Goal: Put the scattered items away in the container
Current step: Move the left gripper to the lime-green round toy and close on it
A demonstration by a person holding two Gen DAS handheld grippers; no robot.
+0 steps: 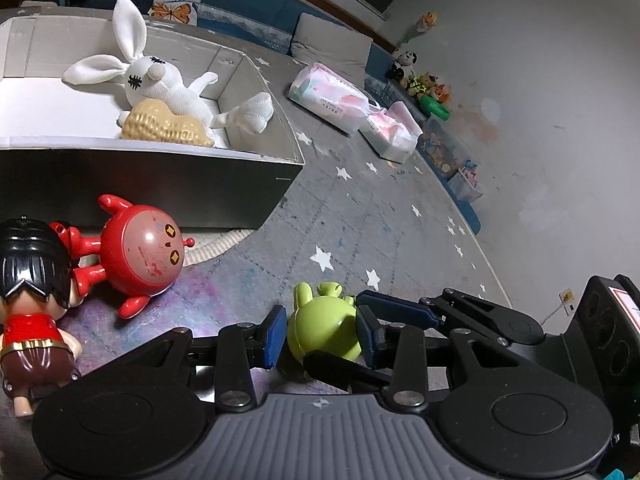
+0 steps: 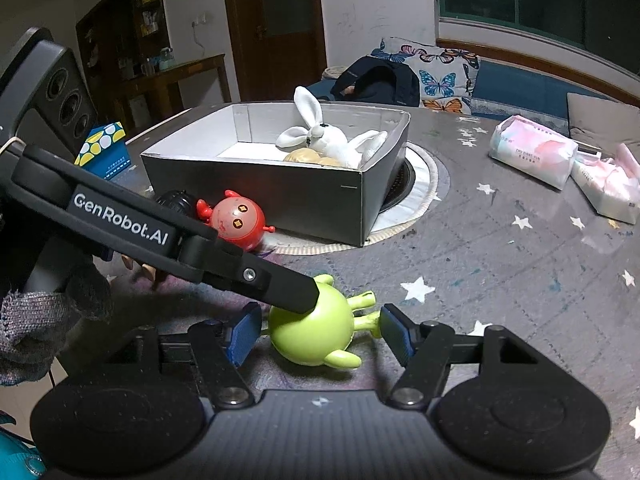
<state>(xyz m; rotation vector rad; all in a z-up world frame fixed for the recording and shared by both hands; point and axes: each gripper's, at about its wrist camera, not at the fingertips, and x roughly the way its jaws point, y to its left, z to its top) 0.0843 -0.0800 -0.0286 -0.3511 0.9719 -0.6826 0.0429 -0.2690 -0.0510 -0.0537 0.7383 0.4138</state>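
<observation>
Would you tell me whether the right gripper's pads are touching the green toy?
Apart. The right wrist view shows both pads of the right gripper flanking the green toy, with mat visible in each gap.

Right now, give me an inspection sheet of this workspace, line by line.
Surface: grey star-print table cover, stained.
Job's things: box holds white rabbit and tan peanut toy; green toy, red toy and black-haired doll lie outside.
Clutter: two tissue packs, patterned carton.
Grippers: left gripper and right gripper both straddle the green toy; the right's pads stand clear of it.
Cables: nothing seen on the table.
Surroundings: butterfly cushion, dark bag, small toys by the wall.
</observation>
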